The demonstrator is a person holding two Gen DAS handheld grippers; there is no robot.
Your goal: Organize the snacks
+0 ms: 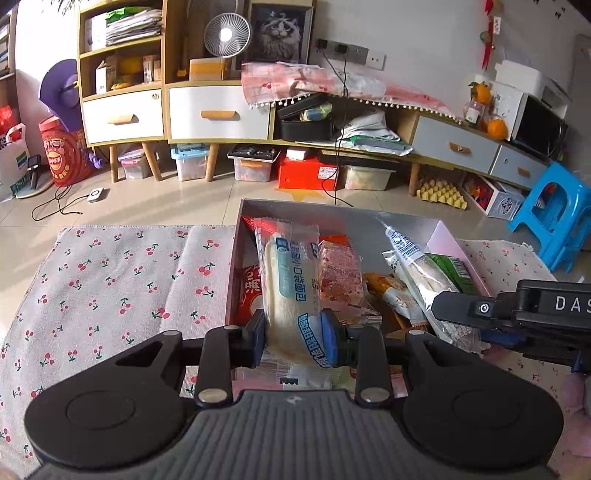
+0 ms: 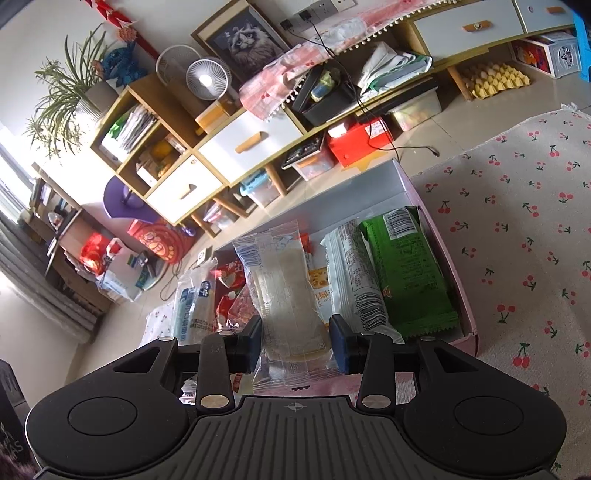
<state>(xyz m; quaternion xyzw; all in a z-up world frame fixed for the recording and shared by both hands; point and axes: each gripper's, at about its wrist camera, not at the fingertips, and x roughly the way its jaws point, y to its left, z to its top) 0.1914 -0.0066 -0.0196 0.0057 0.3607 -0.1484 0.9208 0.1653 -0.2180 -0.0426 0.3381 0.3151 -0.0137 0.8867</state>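
Both tools are busy at the pink box [image 1: 448, 236], which sits on the cherry-print cloth [image 1: 110, 280] covering the table, so the step in hand looks like setting two snacks upright among those already filed there. The left tool [image 1: 295, 341] is nearly closed on the bread pack [image 1: 286, 280] with blue lettering, its pads pressing the lower end while the pack stands at the box's left side. The right tool [image 2: 297, 341] is narrowed around the clear sandwich pack [image 2: 284, 291]; its left pad touches the wrapper, though a sliver shows at the right pad, so whether the grip is firm I cannot tell. That pack stands mid-box, left of a white wrapper [image 2: 351, 269] and a green packet [image 2: 404, 269]. Next, each pack probably needs seating against its neighbours before the tools part, or it may flop. Beyond lie a tiled floor [image 1: 184, 199], a low cabinet [image 1: 218, 114] with a fan [image 1: 227, 35], and a blue stool [image 1: 554, 214].
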